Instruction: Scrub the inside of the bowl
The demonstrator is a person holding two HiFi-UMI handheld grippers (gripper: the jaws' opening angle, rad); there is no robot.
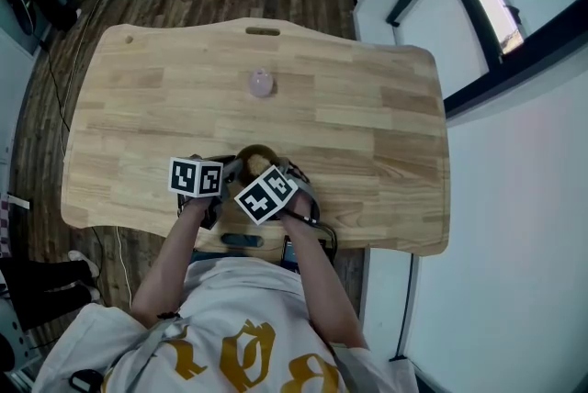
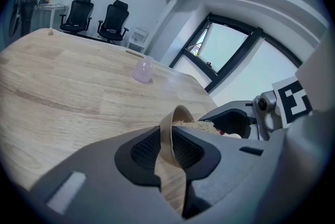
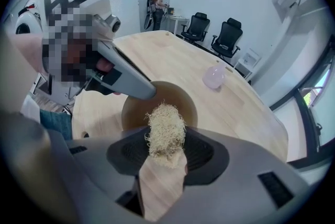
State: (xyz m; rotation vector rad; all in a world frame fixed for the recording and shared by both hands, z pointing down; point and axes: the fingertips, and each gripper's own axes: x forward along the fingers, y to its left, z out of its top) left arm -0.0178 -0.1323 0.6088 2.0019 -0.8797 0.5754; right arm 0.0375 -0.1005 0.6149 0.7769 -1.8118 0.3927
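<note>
A brown bowl (image 1: 258, 158) stands near the table's front edge. My left gripper (image 2: 168, 145) is shut on the bowl's (image 2: 170, 136) rim, with the wall pinched between its pads. My right gripper (image 3: 165, 150) is shut on a pale fibrous scrubber (image 3: 165, 133), held just over the bowl's (image 3: 183, 102) inside. In the head view the left gripper (image 1: 223, 177) and the right gripper (image 1: 276, 180) crowd over the bowl and hide most of it. In the left gripper view the scrubber (image 2: 196, 124) shows behind the rim.
A small clear pinkish cup (image 1: 262, 84) stands upside down in the middle of the wooden table (image 1: 367, 106). Office chairs (image 3: 220, 34) and a person stand far off behind the table. A window and wall lie to the right.
</note>
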